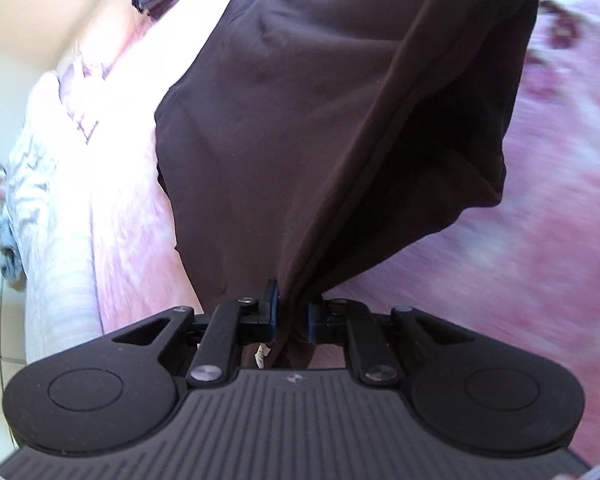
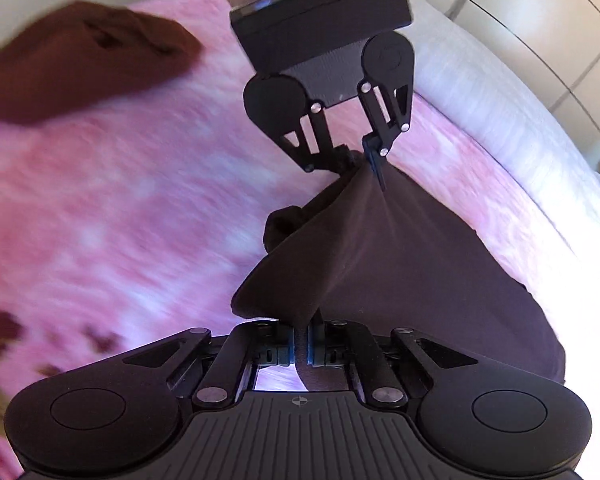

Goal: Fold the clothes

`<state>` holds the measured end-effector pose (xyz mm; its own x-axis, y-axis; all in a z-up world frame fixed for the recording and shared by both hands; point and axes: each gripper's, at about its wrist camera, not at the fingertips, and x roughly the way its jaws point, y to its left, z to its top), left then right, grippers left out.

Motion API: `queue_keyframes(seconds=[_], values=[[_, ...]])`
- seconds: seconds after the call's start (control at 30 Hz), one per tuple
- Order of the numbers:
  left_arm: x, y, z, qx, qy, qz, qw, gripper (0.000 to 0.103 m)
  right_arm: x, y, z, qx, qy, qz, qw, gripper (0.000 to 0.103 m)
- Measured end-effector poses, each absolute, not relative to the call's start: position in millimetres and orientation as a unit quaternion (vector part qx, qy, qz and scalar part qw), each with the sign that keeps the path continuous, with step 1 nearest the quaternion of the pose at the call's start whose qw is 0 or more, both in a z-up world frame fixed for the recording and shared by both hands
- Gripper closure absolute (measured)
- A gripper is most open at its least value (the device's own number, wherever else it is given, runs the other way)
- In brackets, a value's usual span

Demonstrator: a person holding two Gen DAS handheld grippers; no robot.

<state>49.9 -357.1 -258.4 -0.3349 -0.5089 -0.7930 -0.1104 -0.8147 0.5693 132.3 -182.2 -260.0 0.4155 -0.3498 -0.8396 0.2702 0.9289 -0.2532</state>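
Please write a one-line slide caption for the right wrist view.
Both grippers, right and left, pinch the dark brown garment above the pink bedspread; another brown garment lies behind.

Matt dark-brown cloth garment [image 1: 300,128]; fuzzy pink blanket [image 2: 120,208].

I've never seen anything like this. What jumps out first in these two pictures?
A dark brown garment hangs stretched in the middle, pinched at one bunched edge by the left gripper and at another by the right gripper. Under it spreads a pink blanket over a bed. At the far left of the right wrist view a second brown garment lies crumpled on that blanket.
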Motion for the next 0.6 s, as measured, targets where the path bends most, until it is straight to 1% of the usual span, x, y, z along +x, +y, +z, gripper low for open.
queue_keyframes(seconds=[0.13,0.27,0.33,0.43,0.53,0.6], values=[[71.7,-322.2,-230.1,0.597,-0.253,-0.753,0.112,0.093,143.0,-153.2,-239.5,0.003,0.482,-0.140,0.865,0.099],[61.3,-329.5,-184.0,0.617,-0.234,-0.743,0.112,0.093,131.8,-152.0,-217.7,0.057,0.440,-0.140,0.885,0.099],[39.5,-348.1,-159.2,0.620,-0.232,-0.741,0.114,0.093,117.1,-165.3,-203.4,0.093,0.413,-0.170,0.890,0.099],[-10.8,-380.0,-131.4,0.626,-0.252,-0.731,0.100,0.092,80.6,-193.5,-182.4,0.147,0.371,-0.228,0.888,0.099],[-72.9,-412.6,-116.5,0.626,-0.275,-0.725,0.084,0.092,36.0,-224.6,-168.3,0.202,0.332,-0.294,0.873,0.099],[-119.8,-434.3,-115.6,0.626,-0.280,-0.724,0.073,0.092,3.5,-246.9,-166.7,0.242,0.308,-0.337,0.856,0.099]])
